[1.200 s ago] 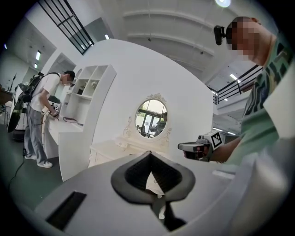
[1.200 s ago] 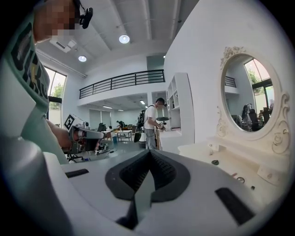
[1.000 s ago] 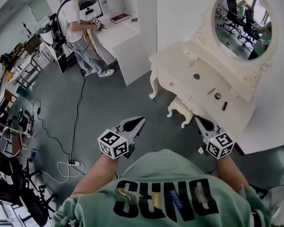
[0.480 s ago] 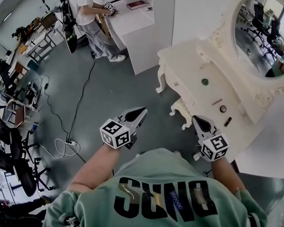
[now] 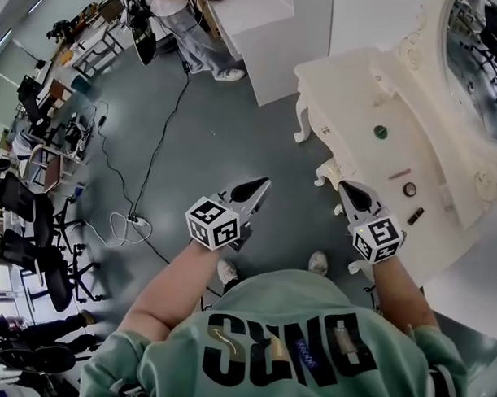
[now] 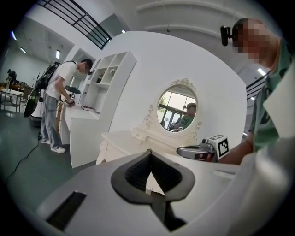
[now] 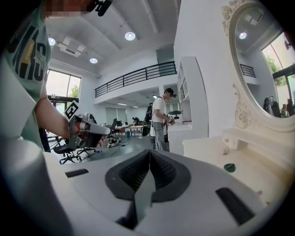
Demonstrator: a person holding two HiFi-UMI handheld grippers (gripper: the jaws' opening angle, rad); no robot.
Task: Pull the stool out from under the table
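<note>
A grey floor (image 5: 193,151) is seen from above, and a cream dressing table (image 5: 358,92) with an oval mirror (image 5: 481,63) is set along the right side. A white desk unit (image 5: 274,56) is placed beyond it, where a 2nd person (image 5: 189,33) is seen standing. The stool (image 5: 327,174) is tucked under the dressing table, so that only its carved cream legs and edge are shown at the table's front. 2 grippers are held out above the floor, pointed toward the table. The left gripper (image 5: 261,184) is held to the left of the stool over bare floor; its jaws are closed together with nothing between them. The right gripper (image 5: 344,187) is seen just beside the stool's visible leg, though contact cannot be told, and its jaws are likewise pressed together, empty. A black cable (image 5: 158,146) is laid across the floor to a power strip (image 5: 138,222). On the tabletop 1 green disc (image 5: 381,132) and 1 small dark round item (image 5: 409,189) are laid.
</note>
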